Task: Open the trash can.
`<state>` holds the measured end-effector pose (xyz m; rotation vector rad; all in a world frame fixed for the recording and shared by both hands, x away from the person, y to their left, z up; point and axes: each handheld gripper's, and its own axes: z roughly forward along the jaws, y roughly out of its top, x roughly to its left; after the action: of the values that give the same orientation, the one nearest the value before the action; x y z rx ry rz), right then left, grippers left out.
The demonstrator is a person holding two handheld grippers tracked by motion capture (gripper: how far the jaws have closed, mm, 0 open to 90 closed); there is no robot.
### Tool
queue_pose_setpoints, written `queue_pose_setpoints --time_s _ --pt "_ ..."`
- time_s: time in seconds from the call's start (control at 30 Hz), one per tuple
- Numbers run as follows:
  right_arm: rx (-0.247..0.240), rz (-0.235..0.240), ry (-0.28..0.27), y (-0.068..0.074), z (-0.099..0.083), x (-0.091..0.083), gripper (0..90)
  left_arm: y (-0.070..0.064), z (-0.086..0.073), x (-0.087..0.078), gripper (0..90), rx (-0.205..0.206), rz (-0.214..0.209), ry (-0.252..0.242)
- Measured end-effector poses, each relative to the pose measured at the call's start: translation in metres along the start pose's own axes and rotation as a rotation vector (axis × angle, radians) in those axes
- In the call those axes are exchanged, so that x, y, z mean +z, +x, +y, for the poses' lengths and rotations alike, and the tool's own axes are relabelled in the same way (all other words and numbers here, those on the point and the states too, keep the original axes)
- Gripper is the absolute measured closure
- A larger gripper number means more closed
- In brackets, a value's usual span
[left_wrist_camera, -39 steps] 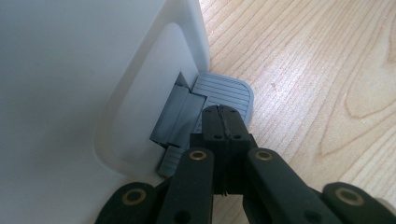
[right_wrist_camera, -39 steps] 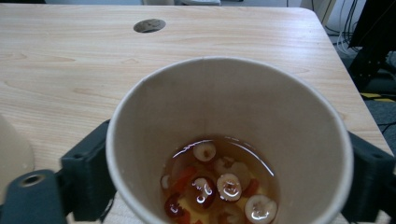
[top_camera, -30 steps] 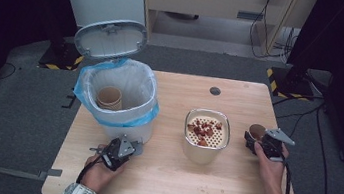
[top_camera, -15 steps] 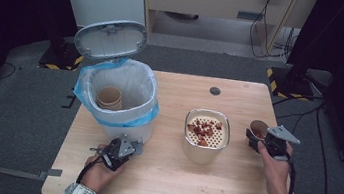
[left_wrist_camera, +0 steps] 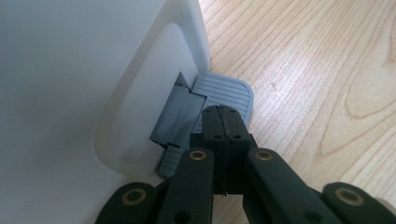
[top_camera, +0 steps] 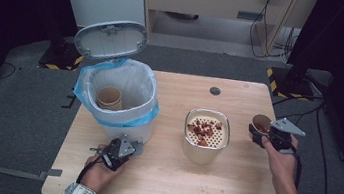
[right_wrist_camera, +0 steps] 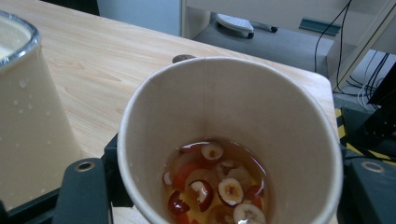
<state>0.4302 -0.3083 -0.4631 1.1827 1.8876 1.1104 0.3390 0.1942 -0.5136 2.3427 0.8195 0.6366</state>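
Observation:
A paper cup (right_wrist_camera: 243, 102) with amber liquid and red date slices (right_wrist_camera: 210, 184) sits between the jaws of my right gripper (right_wrist_camera: 226, 186), which is shut on it. In the high view that cup (top_camera: 259, 122) hangs at the table's right side, right of the metal container (top_camera: 188, 140), with the right gripper (top_camera: 262, 130) around it. My left gripper (left_wrist_camera: 224, 119) is shut and empty, its tips resting on the grey pedal (left_wrist_camera: 229, 88) of the white bin (left_wrist_camera: 70, 70). The bin (top_camera: 146, 89) has its lid (top_camera: 111, 38) up.
A perforated strainer with red pieces (top_camera: 203, 130) lies in the metal container. Stacked paper cups (top_camera: 109, 97) sit inside the bin's blue liner (top_camera: 80, 96). A dark round grommet (top_camera: 215, 90) is set in the wooden table (top_camera: 229, 185) at the back.
My right gripper has raised the cup slightly and shifted it a little to the right. The left gripper has stayed on the pedal.

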Motion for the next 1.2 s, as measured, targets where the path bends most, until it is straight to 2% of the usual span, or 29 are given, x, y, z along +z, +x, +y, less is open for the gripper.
queue_pose_setpoints --time_s 0.37,0.83,1.2 --pt "-0.036 0.021 -0.018 -0.003 0.026 -0.003 31.3 0.000 0.000 0.000 89.9 -0.001 0.001 0.000" --pt "-0.088 0.005 -0.027 -0.008 0.054 -0.005 31.0 0.000 0.000 0.000 89.9 -0.003 0.000 -0.001" --pt "-0.098 -0.011 -0.029 -0.012 0.070 -0.003 30.7 0.000 0.000 0.000 89.9 -0.001 0.002 -0.001"
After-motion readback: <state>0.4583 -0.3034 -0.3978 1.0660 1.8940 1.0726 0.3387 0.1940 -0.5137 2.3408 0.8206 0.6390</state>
